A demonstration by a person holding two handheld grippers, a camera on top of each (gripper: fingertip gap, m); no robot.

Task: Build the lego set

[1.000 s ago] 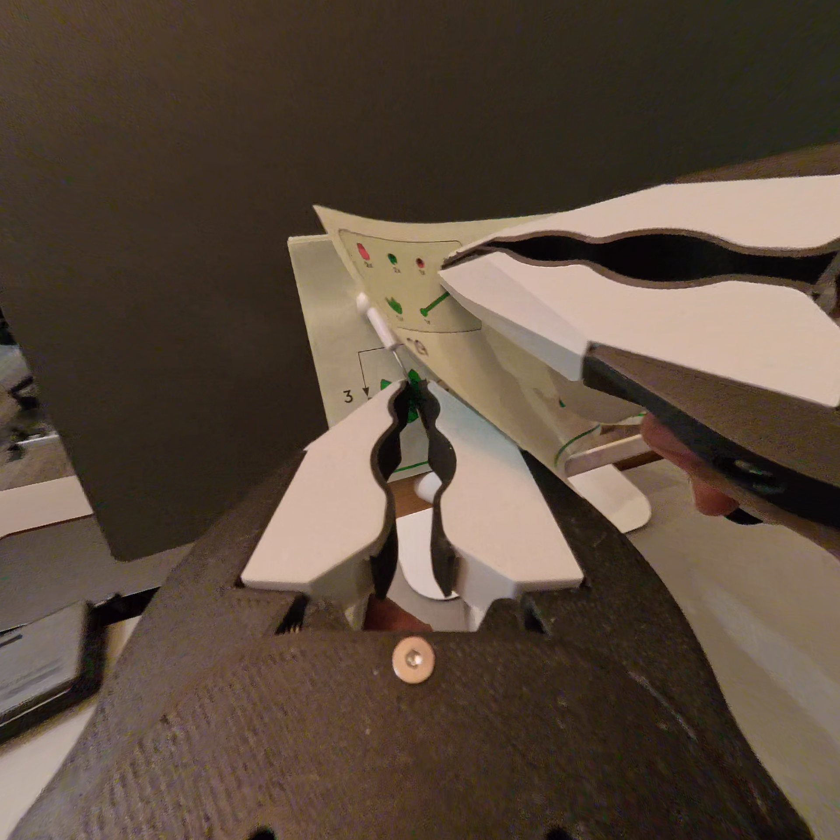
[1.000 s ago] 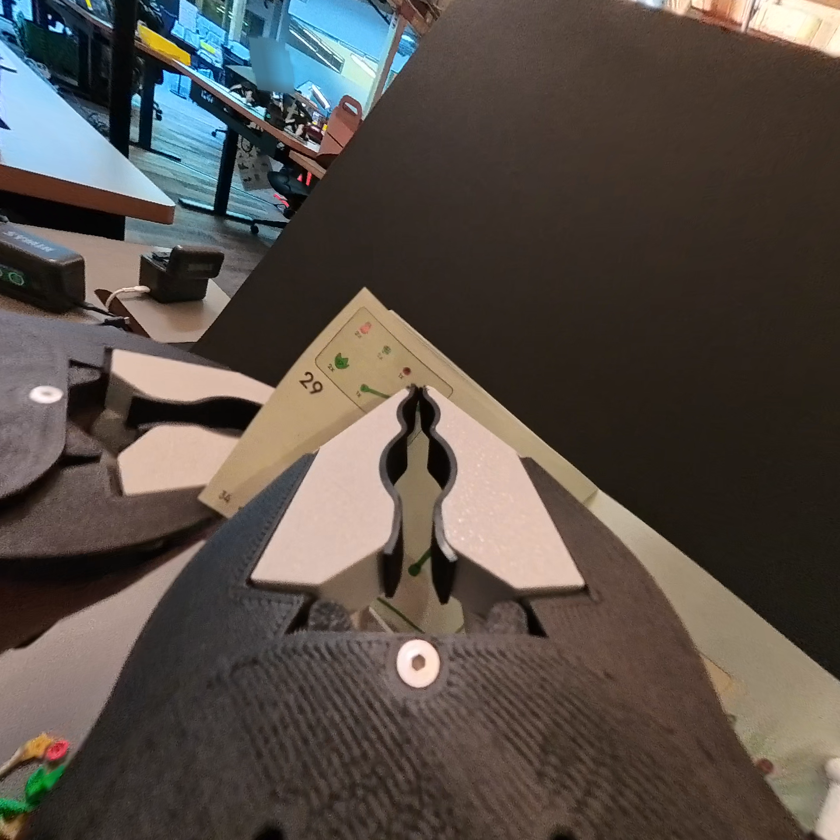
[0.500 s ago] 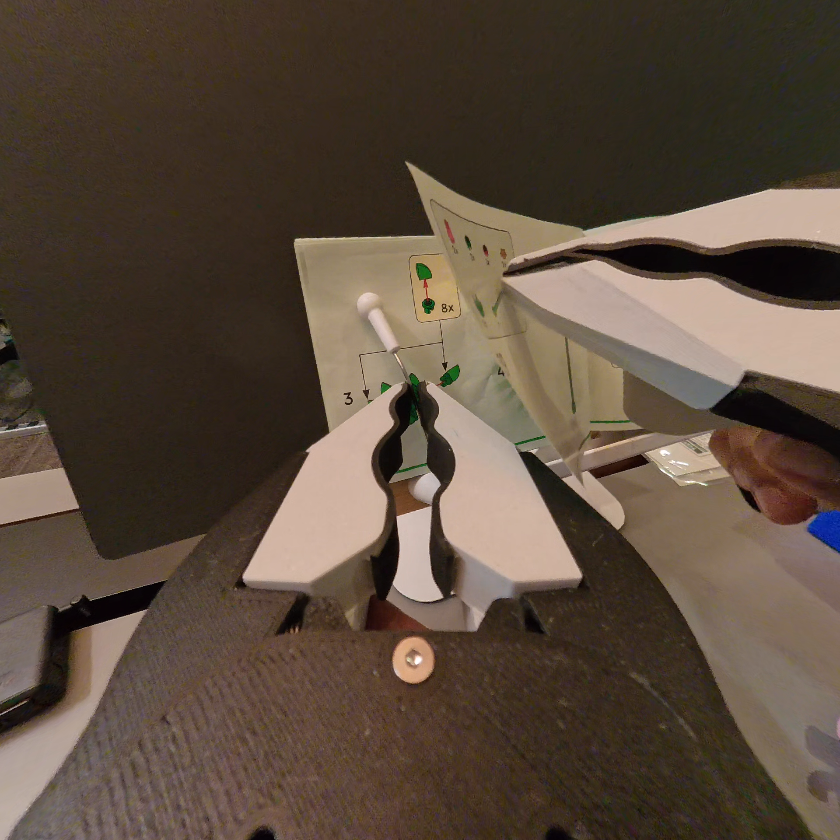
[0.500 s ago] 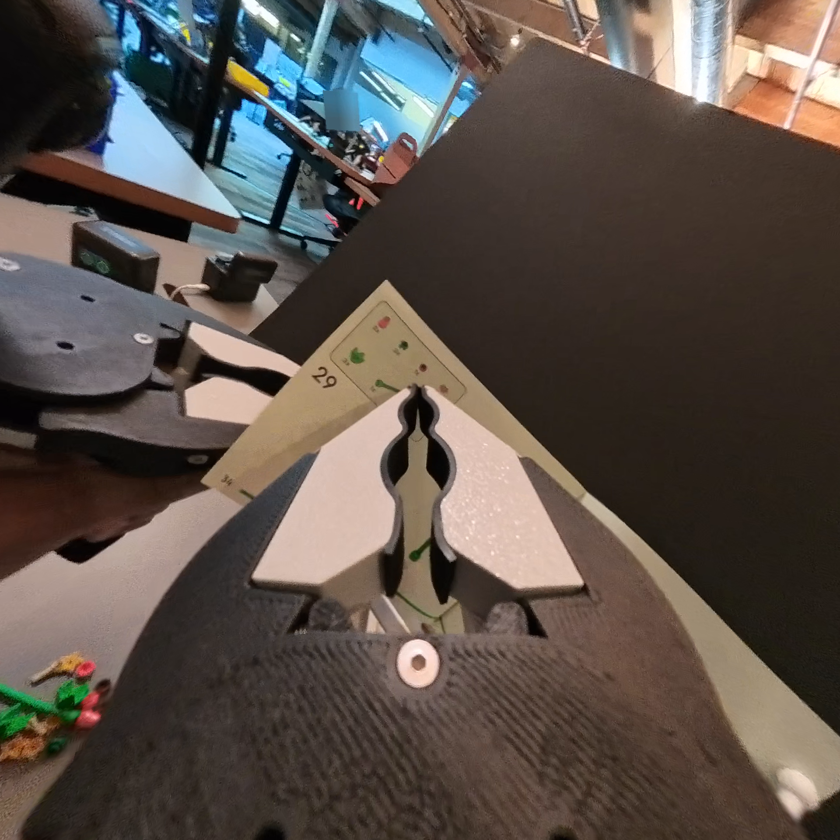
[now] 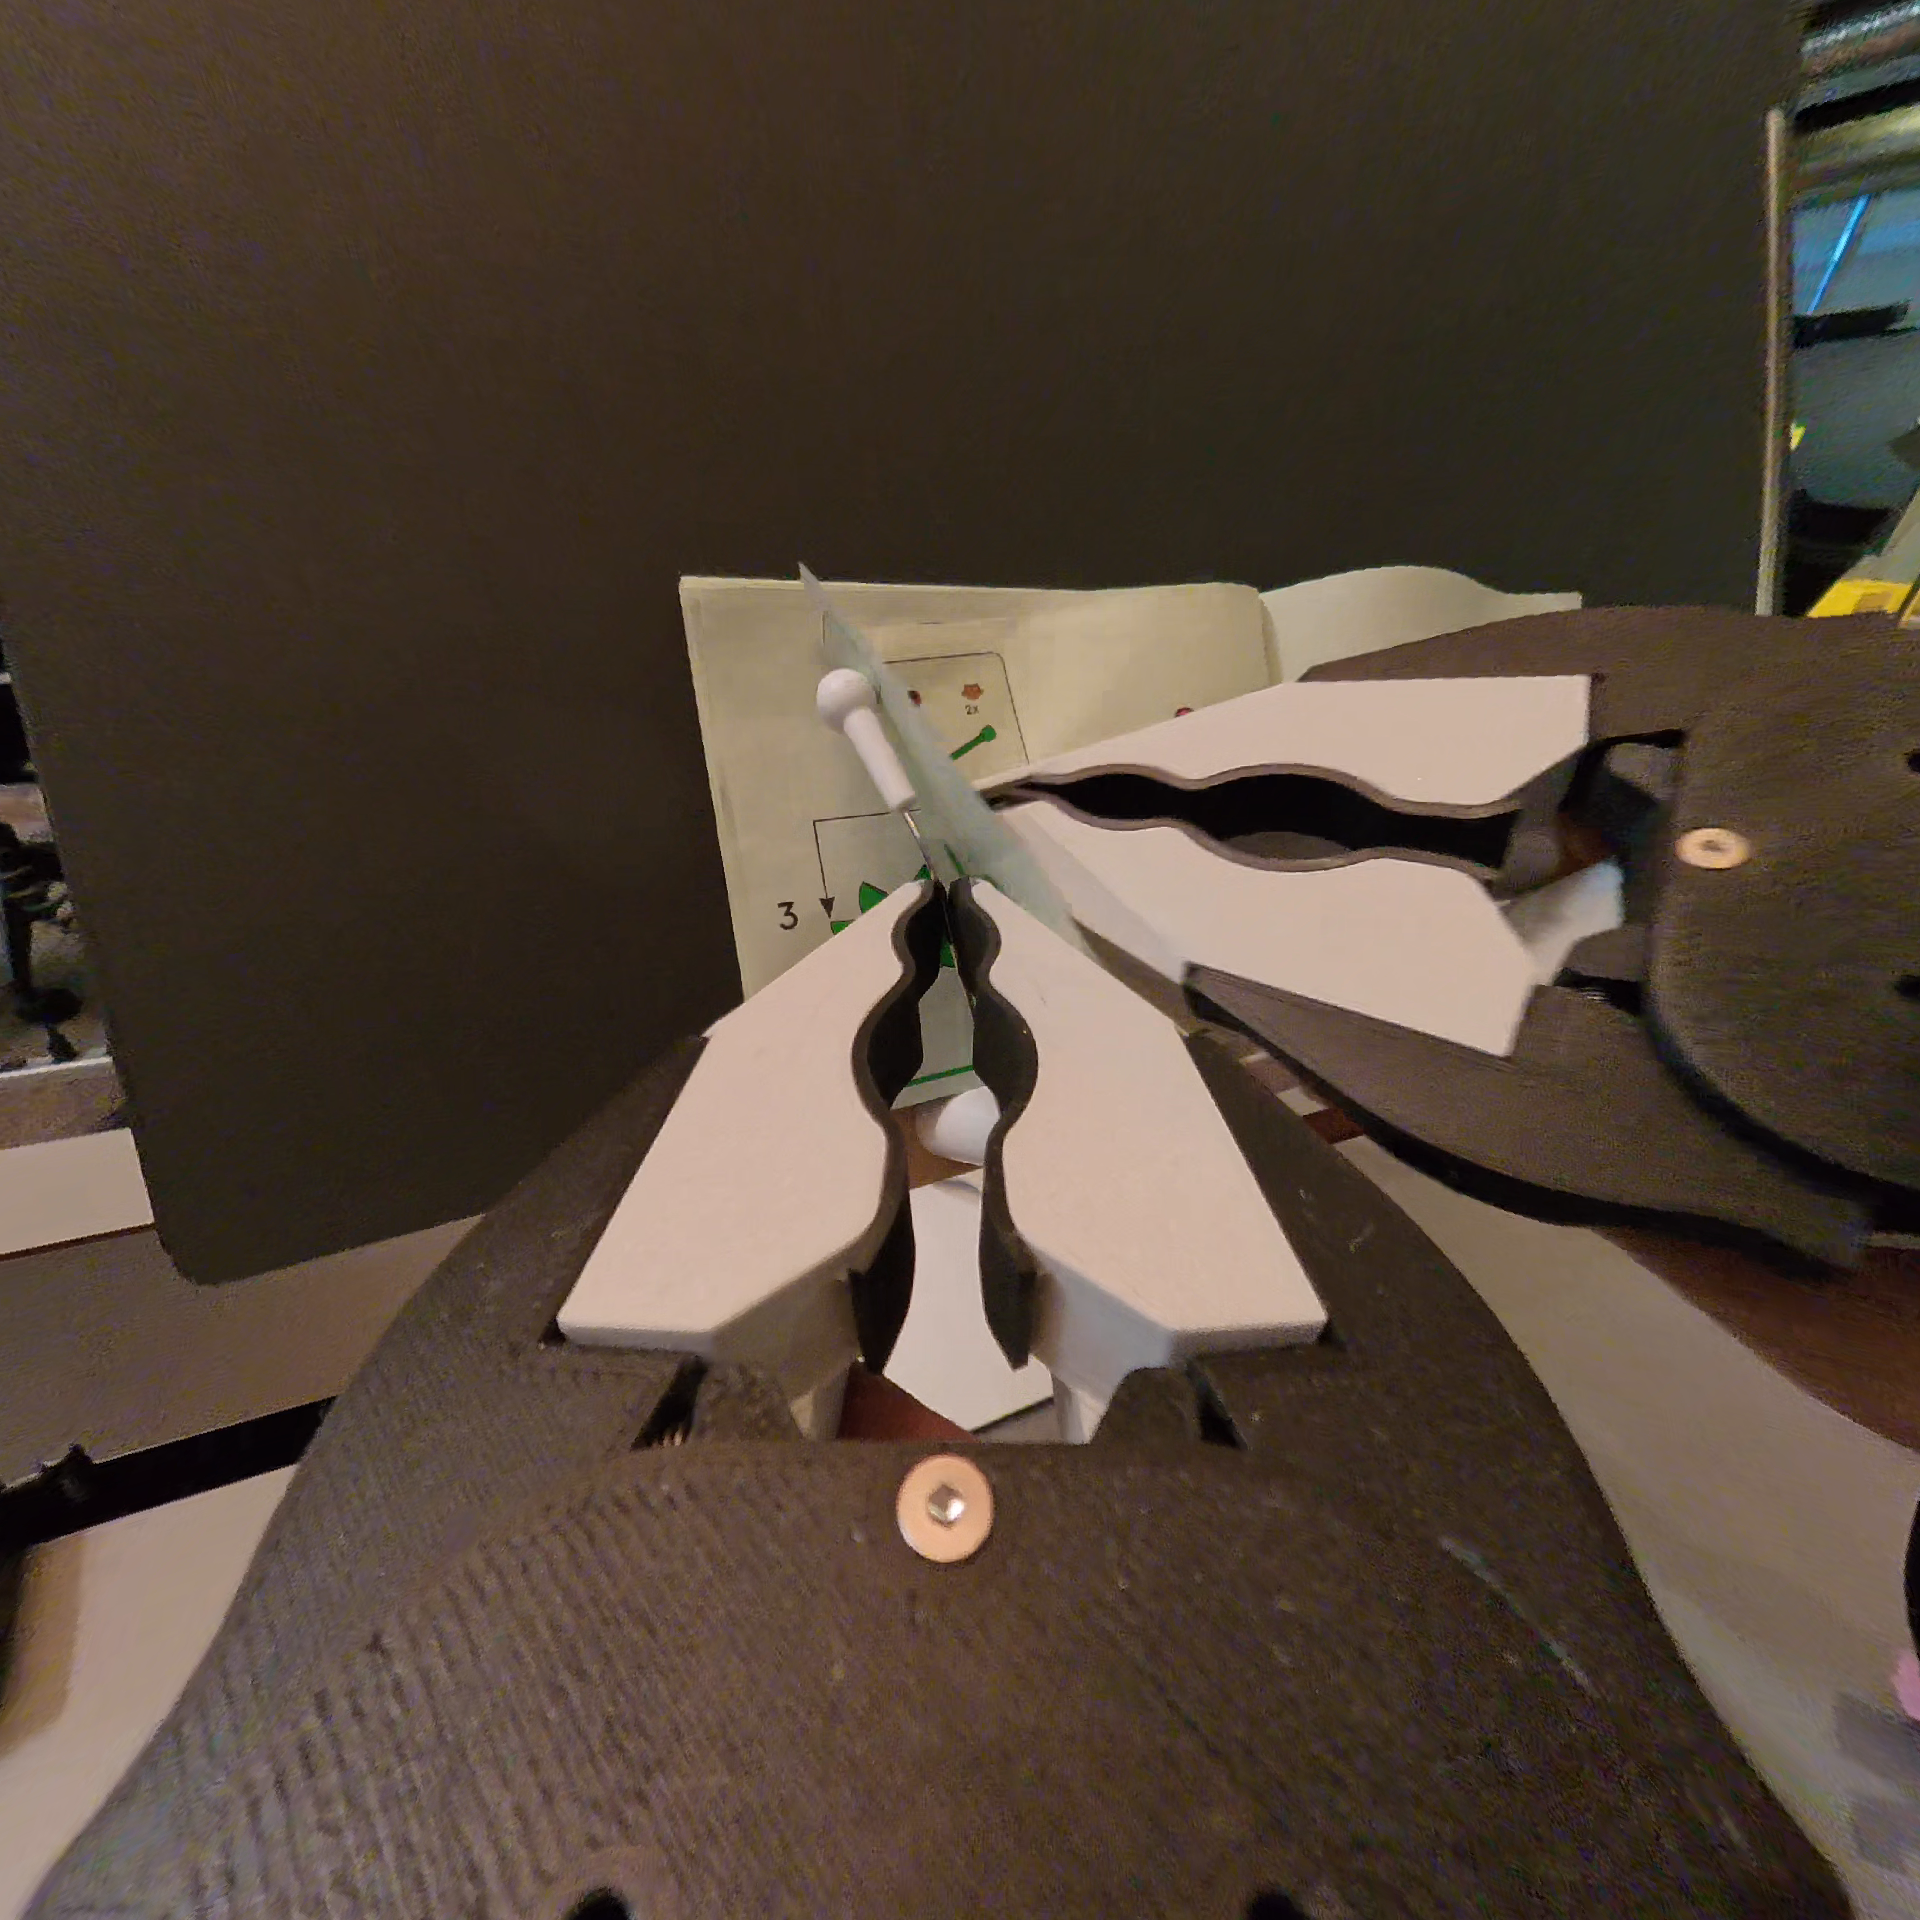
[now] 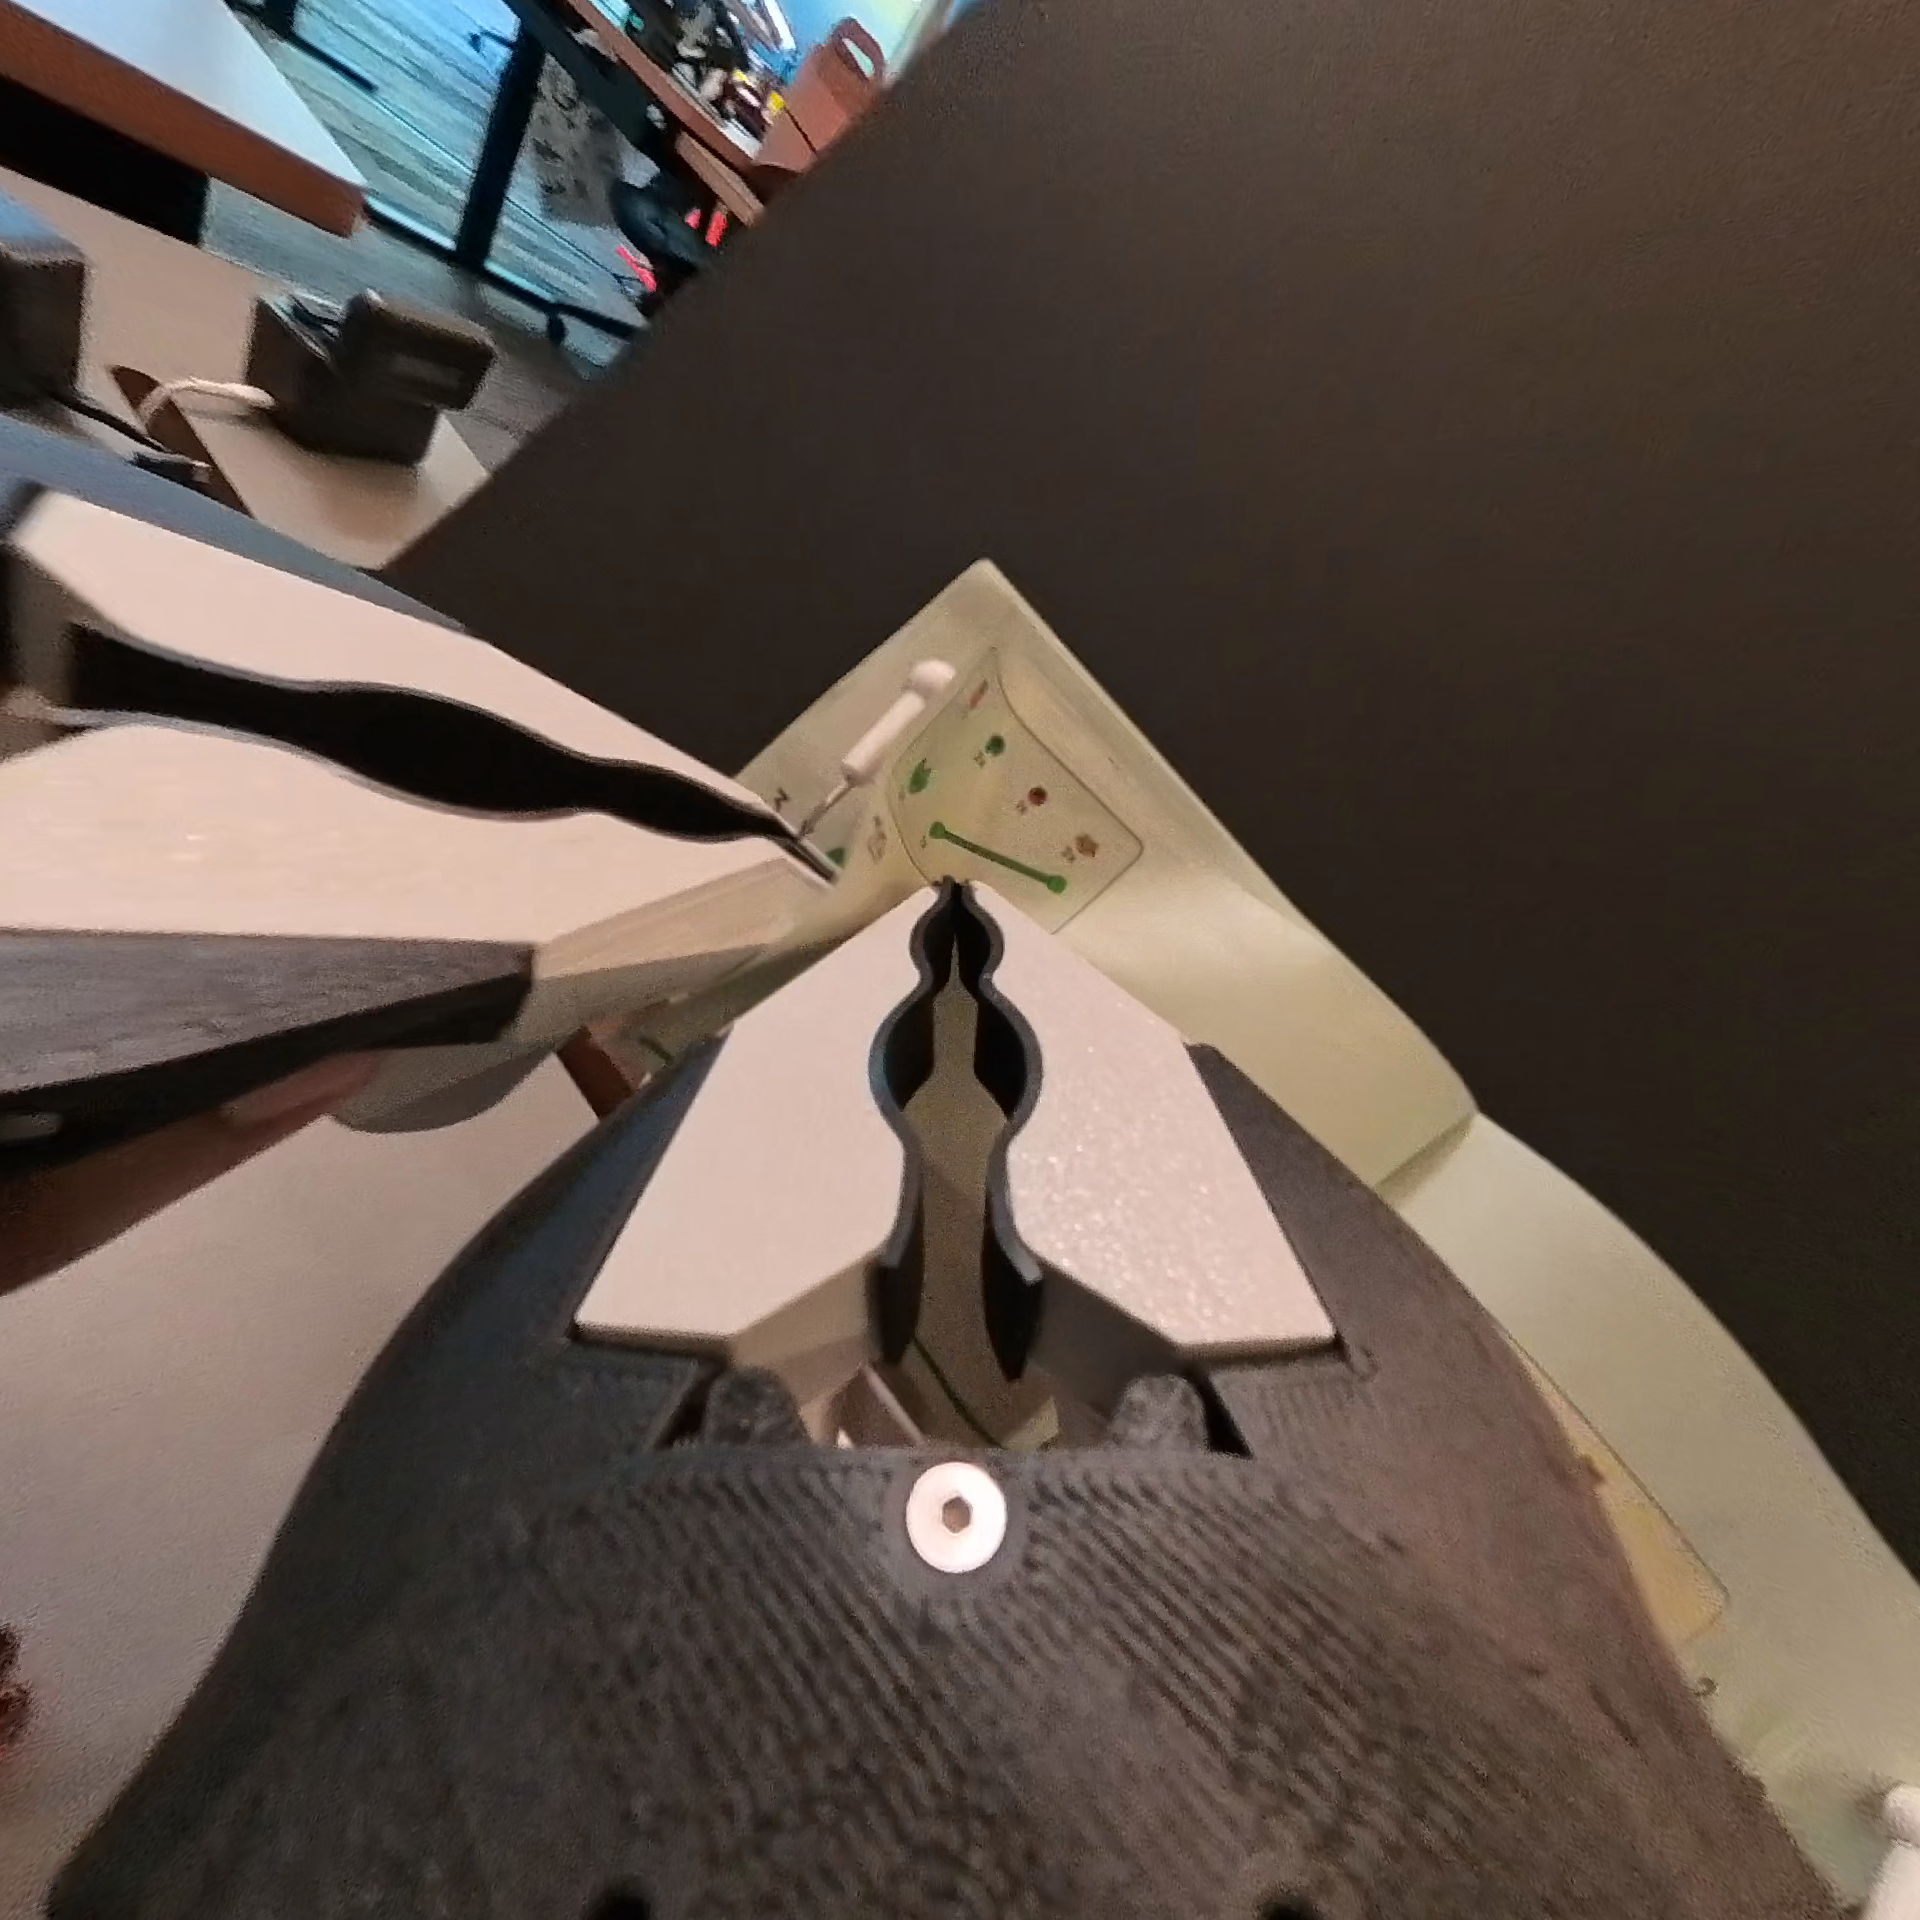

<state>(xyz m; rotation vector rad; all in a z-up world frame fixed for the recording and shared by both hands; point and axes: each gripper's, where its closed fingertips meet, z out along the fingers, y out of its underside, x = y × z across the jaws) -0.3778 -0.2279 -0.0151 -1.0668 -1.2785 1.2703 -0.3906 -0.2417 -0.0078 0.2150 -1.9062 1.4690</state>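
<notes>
The pale green instruction booklet [image 5: 769, 727] stands open against a black board. My left gripper [image 5: 940, 883] is shut on the thin wire of a white ball-ended holder pin [image 5: 862, 738] in front of the left page. My right gripper [image 6: 951, 883] is shut on the edge of one booklet page [image 6: 997, 821], which curls up from the spine. In the left wrist view that page [image 5: 935, 769] shows edge-on, and the right gripper [image 5: 997, 800] comes in from the right, close above my left fingertips. The left gripper [image 6: 821, 862] and pin [image 6: 894, 727] also show in the right wrist view.
A tall black board [image 5: 520, 416] stands right behind the booklet. A white stand base [image 5: 956, 1330] lies under the booklet. Black devices with a cable [image 6: 364, 374] sit at the far left of the pale table [image 6: 312, 1247]. Other desks show beyond. Both grippers' tips are close together, under 4 cm apart.
The right gripper has swung the held page from the right side toward the left, so it now stands edge-on by the left fingertips. The left gripper has kept its hold on the pin.
</notes>
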